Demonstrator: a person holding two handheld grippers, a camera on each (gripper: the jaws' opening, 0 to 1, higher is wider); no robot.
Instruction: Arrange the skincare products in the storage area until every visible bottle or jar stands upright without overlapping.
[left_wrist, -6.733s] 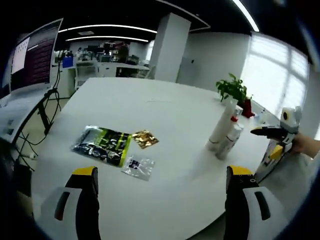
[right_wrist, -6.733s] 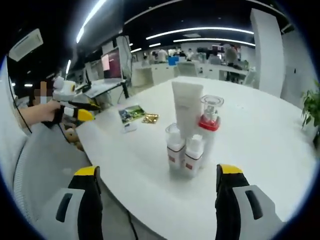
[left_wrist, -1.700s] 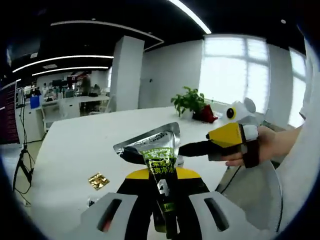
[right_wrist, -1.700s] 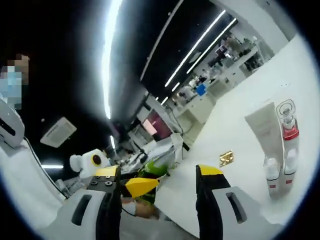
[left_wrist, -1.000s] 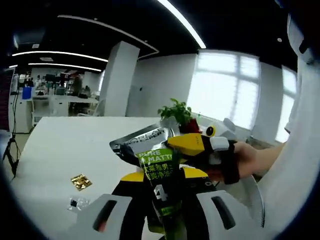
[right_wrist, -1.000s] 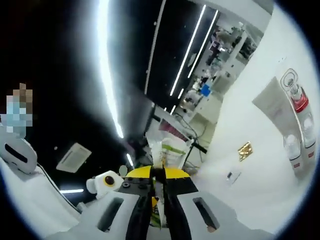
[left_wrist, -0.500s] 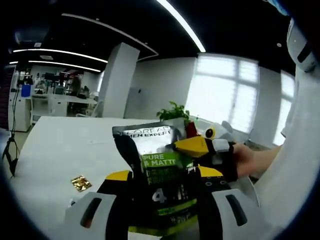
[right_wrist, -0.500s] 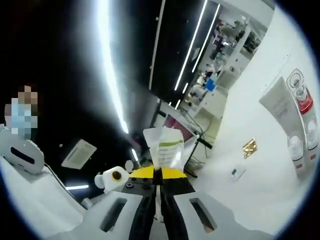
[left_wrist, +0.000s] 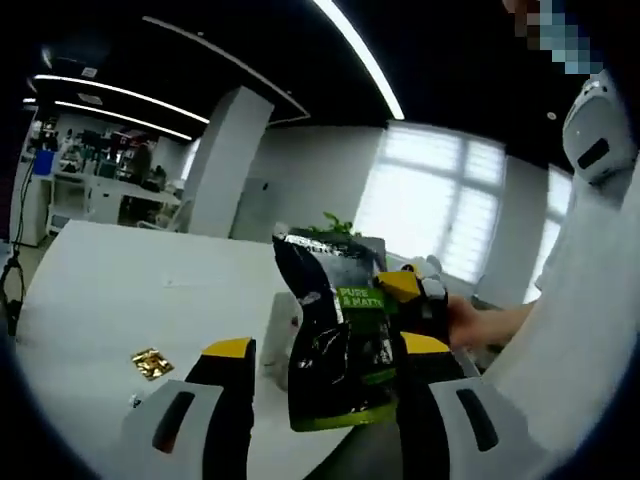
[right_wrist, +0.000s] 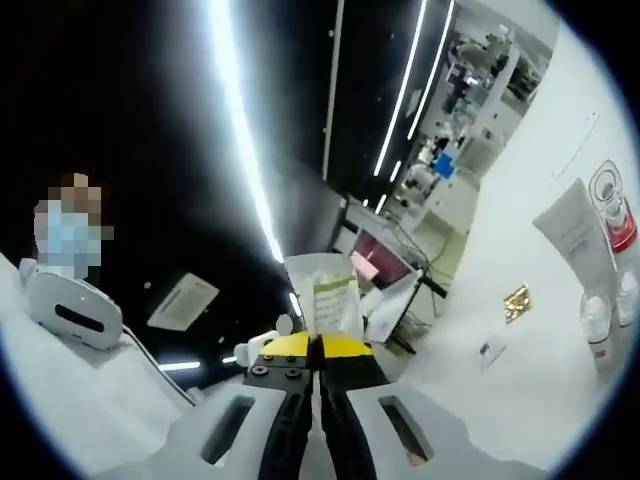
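Observation:
A black, green and silver pouch (left_wrist: 335, 345) hangs in the air between my left gripper's (left_wrist: 326, 350) open jaws, touching neither. My right gripper (left_wrist: 402, 287) comes in from the right, held by a hand, and is shut on the pouch's edge. In the right gripper view, the right gripper (right_wrist: 313, 352) is shut on the pale pouch (right_wrist: 325, 288), which stands up from its jaws. On the white table (right_wrist: 540, 340) stand a white tube (right_wrist: 578, 237), a red-collared bottle (right_wrist: 612, 206) and small white bottles (right_wrist: 598, 322), all upright and close together. The bottles (left_wrist: 280, 330) show partly behind the pouch.
A gold sachet (left_wrist: 150, 362) and a small clear sachet (left_wrist: 132, 400) lie flat on the table (left_wrist: 120, 290). The gold sachet (right_wrist: 517, 301) and clear sachet (right_wrist: 490, 352) lie left of the bottles. A potted plant (left_wrist: 335, 226) stands at the table's far side. Desks and monitors stand beyond.
The pouch was lifted off the table by my left gripper. My right gripper shut on it, then the left jaws opened and let it go. The pouch has turned.

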